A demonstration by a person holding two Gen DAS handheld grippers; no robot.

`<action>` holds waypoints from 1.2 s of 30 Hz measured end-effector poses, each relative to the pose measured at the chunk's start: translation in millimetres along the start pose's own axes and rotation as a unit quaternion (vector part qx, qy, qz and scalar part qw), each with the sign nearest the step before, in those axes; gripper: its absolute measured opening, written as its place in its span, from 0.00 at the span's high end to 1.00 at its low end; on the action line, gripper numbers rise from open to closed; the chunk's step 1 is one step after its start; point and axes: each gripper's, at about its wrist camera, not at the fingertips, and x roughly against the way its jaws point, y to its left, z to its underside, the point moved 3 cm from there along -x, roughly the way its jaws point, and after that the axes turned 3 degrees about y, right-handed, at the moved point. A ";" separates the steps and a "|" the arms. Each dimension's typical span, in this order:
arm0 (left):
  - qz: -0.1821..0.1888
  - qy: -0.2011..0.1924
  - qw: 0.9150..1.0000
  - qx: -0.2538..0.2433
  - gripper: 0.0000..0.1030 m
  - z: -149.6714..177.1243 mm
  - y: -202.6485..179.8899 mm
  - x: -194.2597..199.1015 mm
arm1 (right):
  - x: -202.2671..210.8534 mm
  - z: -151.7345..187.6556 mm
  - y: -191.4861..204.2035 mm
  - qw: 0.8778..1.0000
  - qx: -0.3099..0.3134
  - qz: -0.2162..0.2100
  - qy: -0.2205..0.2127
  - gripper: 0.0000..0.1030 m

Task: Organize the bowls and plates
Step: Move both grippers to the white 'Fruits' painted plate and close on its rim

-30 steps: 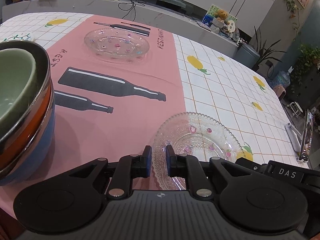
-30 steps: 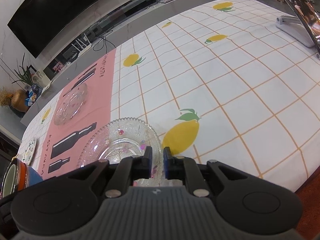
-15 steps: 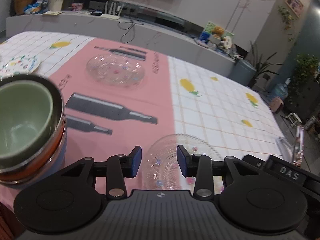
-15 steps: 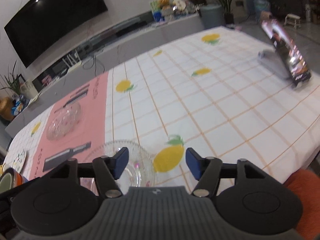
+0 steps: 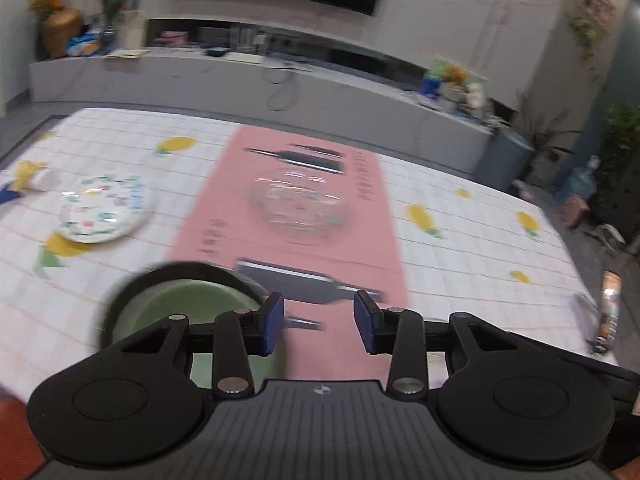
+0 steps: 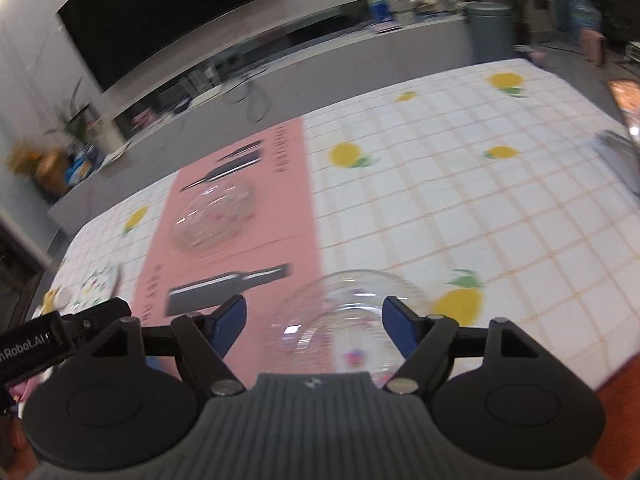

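My left gripper (image 5: 319,322) is open and empty, held above the table's near edge. A stack of bowls with a green bowl (image 5: 188,308) on top stands just below its left finger. A clear glass plate (image 5: 298,210) lies on the pink mat (image 5: 304,240) further off, and a flowered white plate (image 5: 105,208) lies at the left. My right gripper (image 6: 314,326) is open and empty above a second clear glass plate (image 6: 344,320) at the near edge. The far glass plate (image 6: 214,218) and the flowered plate (image 6: 98,284) also show there.
The table has a white checked cloth with lemons (image 6: 460,208). A phone on a stand (image 5: 608,308) stands at the right edge. The left gripper's body (image 6: 36,344) sits close at the left in the right wrist view. A low cabinet (image 5: 240,80) runs behind the table.
Both grippers opened, letting go of the near glass plate, and rose back from the table. The left view swung left, so the flowered plate is in sight.
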 end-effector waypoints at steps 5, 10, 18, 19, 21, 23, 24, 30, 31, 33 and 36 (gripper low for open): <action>-0.006 -0.013 0.997 0.071 0.57 -11.5 70.1 12.1 | -11.7 -3.7 52.3 0.998 0.057 -0.032 0.024 0.28; -0.036 -0.030 0.992 0.117 0.57 -22.0 142.4 20.6 | -34.1 -13.1 95.6 0.991 0.083 -0.076 0.075 0.28; -0.021 -0.032 0.980 0.193 0.58 -38.2 230.1 3.5 | -80.6 -42.3 176.8 0.969 0.119 -0.156 0.148 0.31; -0.019 -0.032 0.979 0.199 0.58 -39.8 238.4 -0.1 | -91.3 -46.9 185.0 0.967 0.121 -0.159 0.159 0.32; -0.019 -0.030 0.978 0.208 0.59 -44.8 252.4 -10.2 | -109.7 -53.5 197.9 0.964 0.130 -0.154 0.174 0.37; -0.032 -0.031 0.977 0.210 0.62 -49.6 264.7 -20.4 | -130.8 -59.6 210.9 0.959 0.138 -0.157 0.192 0.42; -0.034 -0.032 0.977 0.206 0.62 -52.9 269.5 -26.9 | -142.4 -62.4 216.6 0.956 0.136 -0.161 0.203 0.44; -0.039 -0.023 0.975 0.217 0.67 -66.1 296.3 -67.8 | -211.8 -70.3 252.4 0.943 0.142 -0.168 0.249 0.64; -0.039 -0.020 0.975 0.216 0.69 -67.3 300.2 -73.4 | -221.2 -71.1 258.4 0.942 0.151 -0.164 0.251 0.64; -0.039 -0.014 0.974 0.223 0.72 -69.3 308.7 -83.7 | -239.1 -69.9 268.0 0.938 0.163 -0.162 0.258 0.65; -0.045 -0.004 0.975 0.218 0.76 -71.4 318.4 -96.0 | -261.3 -66.4 281.0 0.932 0.183 -0.160 0.268 0.70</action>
